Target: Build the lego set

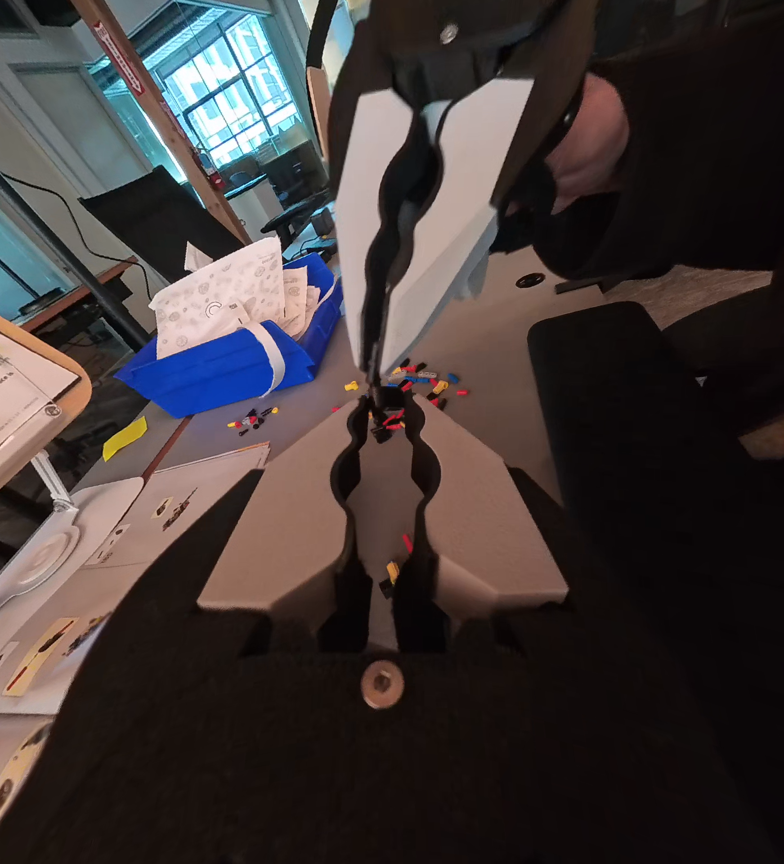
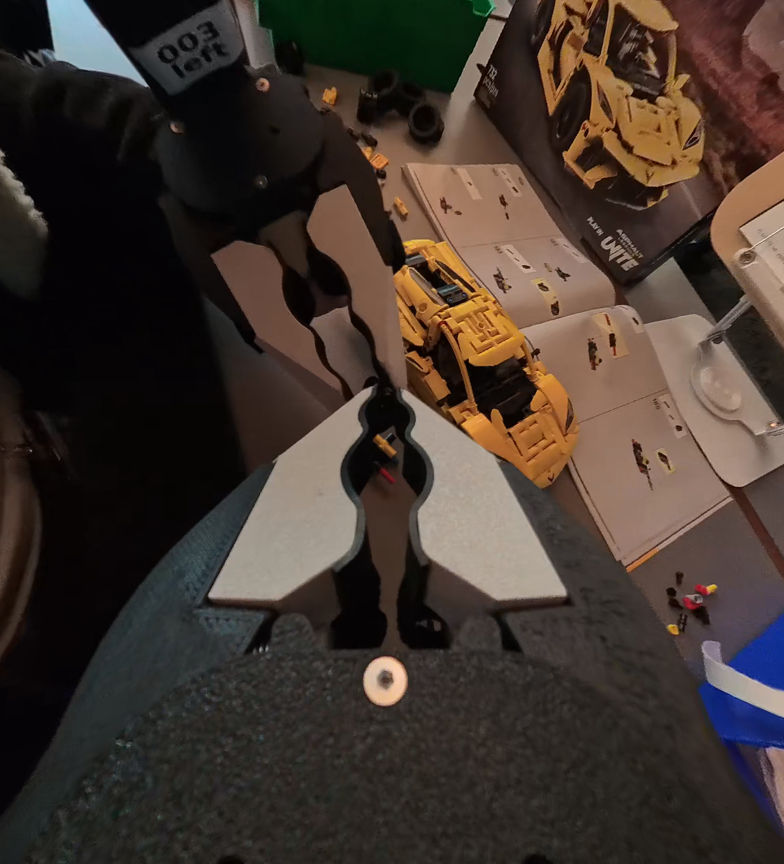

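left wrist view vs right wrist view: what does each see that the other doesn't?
Left wrist only: paper bags stuffed in the bin, a yellow slip, windows behind.

Right wrist only: the yellow lego car, the set's box, black tyres, a green bin.

Both: the left hand-held gripper and right hand-held gripper tip to tip on a small black piece, the blue bin, the instruction booklet and loose pieces.

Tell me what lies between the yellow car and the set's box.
In the right wrist view, the open instruction booklet lies on the table between the yellow car and the box.
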`<state>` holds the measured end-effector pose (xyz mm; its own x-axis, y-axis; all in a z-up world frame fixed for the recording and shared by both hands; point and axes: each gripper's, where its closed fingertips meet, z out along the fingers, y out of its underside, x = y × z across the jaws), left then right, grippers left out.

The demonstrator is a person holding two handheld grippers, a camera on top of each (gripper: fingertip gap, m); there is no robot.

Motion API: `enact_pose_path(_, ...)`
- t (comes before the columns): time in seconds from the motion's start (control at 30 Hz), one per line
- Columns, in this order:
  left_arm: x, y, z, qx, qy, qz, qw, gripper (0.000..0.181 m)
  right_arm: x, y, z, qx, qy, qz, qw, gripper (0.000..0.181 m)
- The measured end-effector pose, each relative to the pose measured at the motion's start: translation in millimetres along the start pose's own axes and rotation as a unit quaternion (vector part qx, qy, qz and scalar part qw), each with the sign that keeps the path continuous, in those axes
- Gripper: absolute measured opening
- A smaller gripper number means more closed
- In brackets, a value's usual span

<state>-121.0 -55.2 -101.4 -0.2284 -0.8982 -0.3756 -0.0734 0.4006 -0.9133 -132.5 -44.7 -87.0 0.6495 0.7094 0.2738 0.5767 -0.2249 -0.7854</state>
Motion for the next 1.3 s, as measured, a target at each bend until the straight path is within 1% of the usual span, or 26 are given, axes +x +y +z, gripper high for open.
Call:
enact_pose_path(0.1,1.3,0.5,0.5,-0.003,0.000,0.006,1.000,0.014,-1.3,2.3,0.4,-0.003,-0.012,0.006,1.000,0.004)
enact_pose_path(0.4,2.5,-0.2,0.7,0.000,0.003,0.009,1.000,0.014,-1.6,9.8,-0.7,-0.028,-0.006,-0.017,0.999,0.004)
enact_pose_path(0.6,3.7,-3.8,0.4,0.007,0.003,0.014,1.000,0.014,-3.8,5.9,-2.5,-0.021,-0.009,-0.019,1.000,0.004)
enact_pose_path(0.67,3.3,-3.0,0.7,0.003,0.001,0.016,1.000,0.014,-3.2,6.6,-2.0,-0.012,-0.024,-0.004,1.000,0.004)
enact_pose_path(0.77,1.8,-1.8,2.2,-0.004,-0.012,0.029,0.999,0.014,-3.1,6.8,-1.8,0.001,-0.059,0.043,0.997,0.004)
enact_pose_path(0.83,1.3,-0.4,3.7,-0.010,-0.020,0.039,0.999,0.014,-2.9,7.0,-1.1,0.006,-0.068,0.056,0.996,0.004)
enact_pose_path(0.93,-1.0,3.0,4.5,-0.019,-0.026,0.039,0.999,0.014,0.4,10.4,2.0,0.007,-0.059,0.052,0.997,0.004)
enact_pose_path(1.03,-2.9,-1.5,3.1,-0.009,-0.032,0.035,0.999,0.014,1.2,4.0,0.9,0.035,-0.055,0.055,0.996,0.004)
enact_pose_path(1.1,-3.2,-3.5,3.0,-0.003,-0.029,0.018,0.999,0.014,1.8,0.8,0.9,0.058,-0.057,0.057,0.995,0.004)
enact_pose_path(1.23,-5.0,-2.8,3.4,0.004,-0.018,-0.015,1.000,0.014,5.0,0.8,1.3,0.071,-0.026,0.011,0.997,0.004)
enact_pose_path(1.3,-4.9,-2.0,3.3,0.003,-0.016,-0.018,1.000,0.014,6.2,-1.5,1.7,0.073,-0.023,0.014,0.997,0.004)
